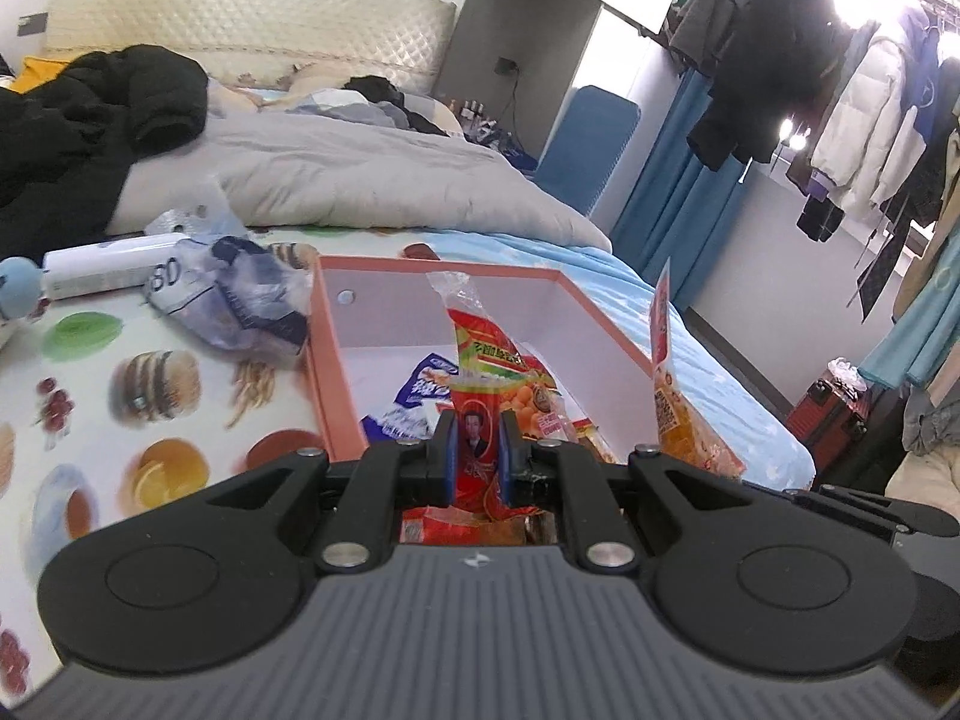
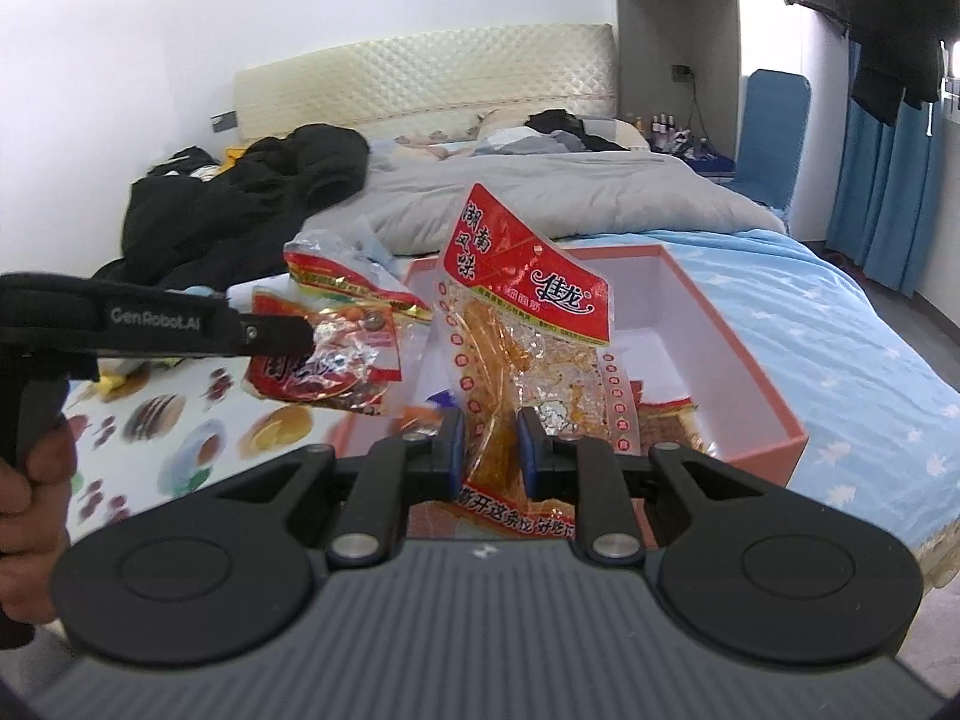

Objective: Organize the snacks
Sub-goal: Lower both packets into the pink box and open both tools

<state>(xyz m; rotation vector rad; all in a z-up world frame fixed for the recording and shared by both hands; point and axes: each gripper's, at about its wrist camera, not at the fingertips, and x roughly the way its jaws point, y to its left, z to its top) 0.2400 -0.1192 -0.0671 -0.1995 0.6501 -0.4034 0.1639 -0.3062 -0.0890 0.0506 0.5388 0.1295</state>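
left gripper (image 1: 474,456): jaws pinched tight on a red snack packet (image 1: 477,450), the one with a small portrait print; packet stands upright between the pads, its clear crimped top sticking up above them. Seen from the right wrist view the same gripper (image 2: 303,336) comes in from the left side with the crinkly red packet (image 2: 327,354) at its tip, held over the near-left corner of the box.
right gripper (image 2: 489,450): jaws closed on an orange-yellow snack bag (image 2: 528,324) with a red header, clamped low on the bag; the bag rises upright and tilted a bit left. In the left wrist view only its edge shows, at the right (image 1: 666,372).
pink box (image 2: 744,324): open, white inside, sitting on the bed, half on the food-print cloth (image 1: 150,396), half on the blue star sheet (image 2: 840,360).
box contents: blue-white packet (image 1: 420,390) and a red-yellow packet with orange balls printed (image 1: 528,396) lying on the bottom (more wrappers near the front wall, probably two or three, too blurred to count).
outside box: crumpled blue-white bag (image 1: 240,294) and a white tube-like pack (image 1: 108,264) on the cloth, left of the box.
person's hand (image 2: 30,480): wraps the left gripper's handle, lower-left edge.
background: grey duvet (image 1: 360,180), black jacket (image 1: 90,120), hanging coats (image 1: 840,90).
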